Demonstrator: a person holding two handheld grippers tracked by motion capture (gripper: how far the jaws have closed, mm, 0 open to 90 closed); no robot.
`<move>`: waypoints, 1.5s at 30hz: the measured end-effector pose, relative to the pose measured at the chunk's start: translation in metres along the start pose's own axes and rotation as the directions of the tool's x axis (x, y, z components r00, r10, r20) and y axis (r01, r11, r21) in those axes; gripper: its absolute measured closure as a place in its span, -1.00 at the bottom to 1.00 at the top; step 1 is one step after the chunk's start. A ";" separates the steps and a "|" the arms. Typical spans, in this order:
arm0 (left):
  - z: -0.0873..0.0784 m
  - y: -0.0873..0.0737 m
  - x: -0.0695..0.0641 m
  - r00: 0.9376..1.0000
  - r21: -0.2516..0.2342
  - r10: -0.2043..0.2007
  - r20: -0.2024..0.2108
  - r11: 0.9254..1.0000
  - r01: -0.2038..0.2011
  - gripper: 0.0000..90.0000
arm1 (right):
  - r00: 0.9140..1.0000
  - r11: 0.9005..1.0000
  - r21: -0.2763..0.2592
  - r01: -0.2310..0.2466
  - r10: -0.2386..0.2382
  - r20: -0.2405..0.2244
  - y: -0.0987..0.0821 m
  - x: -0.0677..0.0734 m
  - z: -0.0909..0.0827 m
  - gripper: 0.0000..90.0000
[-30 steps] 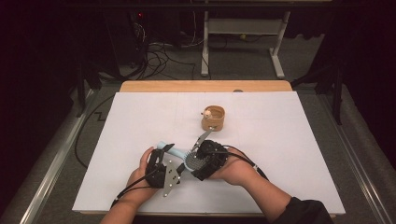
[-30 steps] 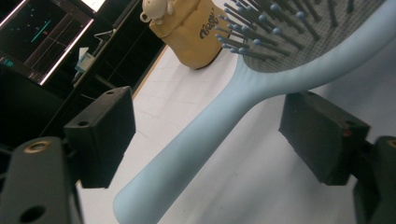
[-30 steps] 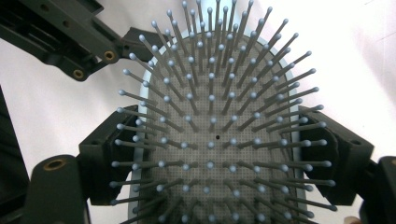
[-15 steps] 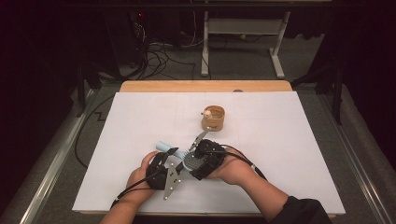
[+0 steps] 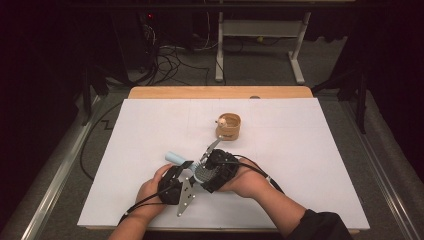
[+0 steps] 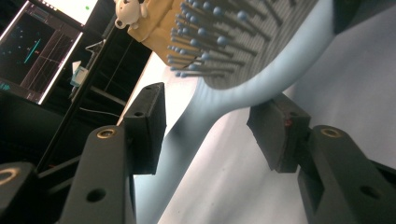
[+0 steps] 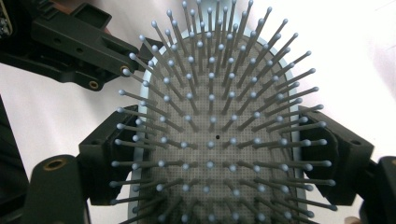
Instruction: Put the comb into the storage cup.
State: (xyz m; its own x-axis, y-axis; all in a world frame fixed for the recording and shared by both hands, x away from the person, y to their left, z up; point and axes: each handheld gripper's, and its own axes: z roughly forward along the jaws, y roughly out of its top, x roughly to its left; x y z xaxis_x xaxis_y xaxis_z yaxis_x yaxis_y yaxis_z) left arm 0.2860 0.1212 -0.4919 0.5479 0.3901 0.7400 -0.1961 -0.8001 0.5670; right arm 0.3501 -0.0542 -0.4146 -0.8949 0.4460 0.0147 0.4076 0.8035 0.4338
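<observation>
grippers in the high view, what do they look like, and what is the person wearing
Both the left gripper and the right gripper are black, each trailing a black cable. The left one carries a grey three-cornered plate. A dark sleeve covers the right arm; the left forearm is bare.

left gripper [image 5: 183, 167]: black body, grey three-cornered plate with small screws on top, black cable behind
right gripper [image 5: 207, 159]: black, blocky, two black cables looped back along the wrist
jaws: matte black, brass-ringed screw holes, square dark pads
sleeve [image 5: 320, 226]: dark, on the right forearm
</observation>
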 end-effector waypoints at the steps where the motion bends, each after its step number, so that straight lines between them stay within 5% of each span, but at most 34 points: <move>1: 0.000 0.000 0.000 1.000 0.000 0.003 -0.002 1.000 -0.003 0.06 | 1.000 1.000 -0.002 0.000 0.000 -0.002 0.000 0.000 0.000 -0.54; 26: 0.001 0.002 -0.006 0.997 0.007 0.075 -0.016 0.997 -0.075 0.28 | 1.000 1.000 -0.007 -0.010 0.010 -0.002 0.002 -0.001 0.003 -0.54; 32: 0.002 0.003 -0.008 0.991 0.030 0.134 -0.020 0.991 -0.133 0.37 | 1.000 1.000 0.003 -0.014 0.014 -0.011 0.002 -0.002 0.003 -0.55; 45: 0.002 0.005 -0.010 0.983 0.035 0.181 -0.018 0.983 -0.180 0.51 | 0.998 0.999 0.004 -0.040 0.040 -0.055 -0.001 -0.007 0.000 -0.55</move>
State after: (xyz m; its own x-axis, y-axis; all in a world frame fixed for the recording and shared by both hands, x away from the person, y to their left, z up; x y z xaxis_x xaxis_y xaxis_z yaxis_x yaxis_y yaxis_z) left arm 0.2808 0.1128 -0.4972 0.4888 0.2473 0.8366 -0.2630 -0.8726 0.4116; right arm 0.3561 -0.0580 -0.4147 -0.8863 0.4558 0.0816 0.4440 0.7866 0.4291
